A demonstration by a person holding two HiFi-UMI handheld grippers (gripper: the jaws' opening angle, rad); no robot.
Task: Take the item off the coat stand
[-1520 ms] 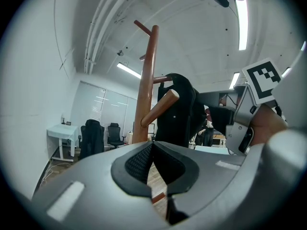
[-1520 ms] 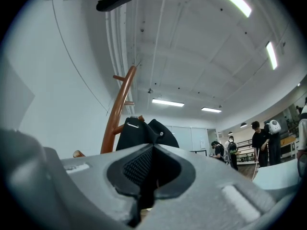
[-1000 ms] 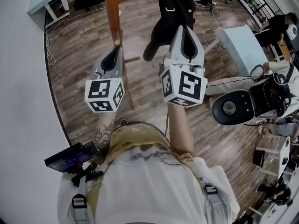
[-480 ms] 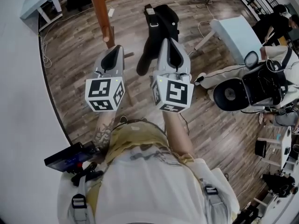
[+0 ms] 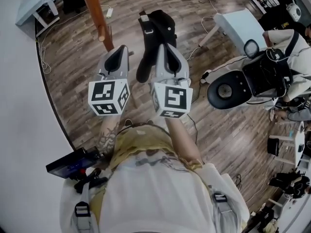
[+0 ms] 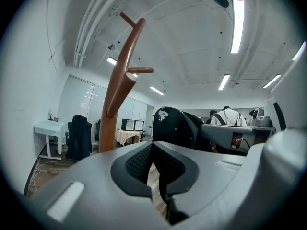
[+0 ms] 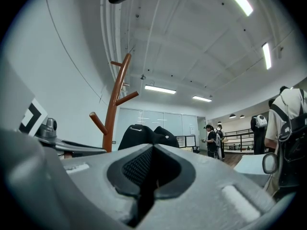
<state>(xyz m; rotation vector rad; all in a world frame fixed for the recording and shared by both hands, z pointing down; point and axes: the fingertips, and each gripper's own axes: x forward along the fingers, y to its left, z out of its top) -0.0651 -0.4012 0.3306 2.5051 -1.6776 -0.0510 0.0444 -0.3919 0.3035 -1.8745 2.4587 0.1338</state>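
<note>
The brown wooden coat stand (image 5: 94, 8) rises at the upper left, with a bare peg (image 5: 102, 36) pointing towards me. It also shows in the left gripper view as a forked pole (image 6: 121, 85) and in the right gripper view (image 7: 115, 110). A black bag (image 5: 155, 27) hangs in the air clear of the stand, right at the tip of my right gripper (image 5: 165, 48). Those jaws are shut, apparently on the bag's strap; the bag (image 7: 144, 135) fills the space just past them (image 7: 152, 150). My left gripper (image 5: 120, 50) hovers beside it, shut and empty (image 6: 152, 145), with the bag (image 6: 175, 126) to its right.
A white wall (image 5: 24, 106) runs along the left. A white desk (image 5: 35, 1) stands at the far left, a light table (image 5: 240, 25) at the upper right. A seated person and a round black stool (image 5: 226, 89) are at the right. Cables lie on the wood floor.
The right gripper has drawn back and leftward with the black bag, closer to the left gripper. The coat stand now sits farther up and left of the bag.
</note>
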